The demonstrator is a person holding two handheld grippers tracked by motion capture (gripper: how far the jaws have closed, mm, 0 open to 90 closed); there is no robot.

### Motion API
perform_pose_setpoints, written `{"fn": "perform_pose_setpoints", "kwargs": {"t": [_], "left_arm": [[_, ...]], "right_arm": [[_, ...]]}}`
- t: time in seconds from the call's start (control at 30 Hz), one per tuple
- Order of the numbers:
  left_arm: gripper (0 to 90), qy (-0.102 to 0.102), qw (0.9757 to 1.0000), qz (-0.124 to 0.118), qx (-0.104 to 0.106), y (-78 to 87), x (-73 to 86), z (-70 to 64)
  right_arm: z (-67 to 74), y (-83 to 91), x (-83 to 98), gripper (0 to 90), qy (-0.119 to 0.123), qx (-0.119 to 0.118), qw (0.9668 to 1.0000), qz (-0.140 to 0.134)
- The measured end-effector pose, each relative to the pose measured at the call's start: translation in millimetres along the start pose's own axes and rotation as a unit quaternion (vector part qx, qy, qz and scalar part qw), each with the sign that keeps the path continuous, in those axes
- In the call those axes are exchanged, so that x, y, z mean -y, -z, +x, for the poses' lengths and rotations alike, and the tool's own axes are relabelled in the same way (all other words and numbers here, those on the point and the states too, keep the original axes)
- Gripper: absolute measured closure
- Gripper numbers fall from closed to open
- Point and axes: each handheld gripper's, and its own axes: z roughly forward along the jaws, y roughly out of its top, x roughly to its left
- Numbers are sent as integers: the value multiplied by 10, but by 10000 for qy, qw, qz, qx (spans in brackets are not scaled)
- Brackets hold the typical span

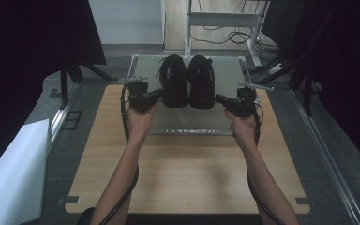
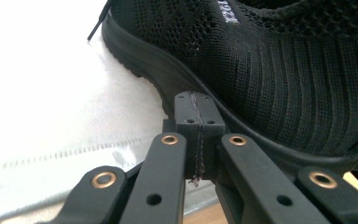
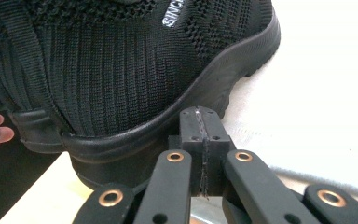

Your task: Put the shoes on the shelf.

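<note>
Both forearms reach forward, left tongs (image 1: 155, 95) and right tongs (image 1: 221, 100) closed, tips pointing inward.

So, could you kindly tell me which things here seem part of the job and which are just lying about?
Likely in the job:
left shoe
right shoe
tray under them
left gripper, jaws shut beside a shoe
right gripper, jaws shut beside the other

Lying about:
white sheet
floor cables
</note>
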Motion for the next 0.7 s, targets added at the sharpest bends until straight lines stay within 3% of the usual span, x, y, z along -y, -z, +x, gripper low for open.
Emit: {"fn": "perform_pose_setpoints", "kwargs": {"t": [0.6,0.7], "left_arm": [[899,249,9991,232,-262,-378,-261,60],[899,321,9990,216,-203,-389,-259,85]], "right_arm": [[-194,-340,-134,900,-394,324,9986,-120],[-214,-358,-133,900,-458,322,9984,-116]]}}
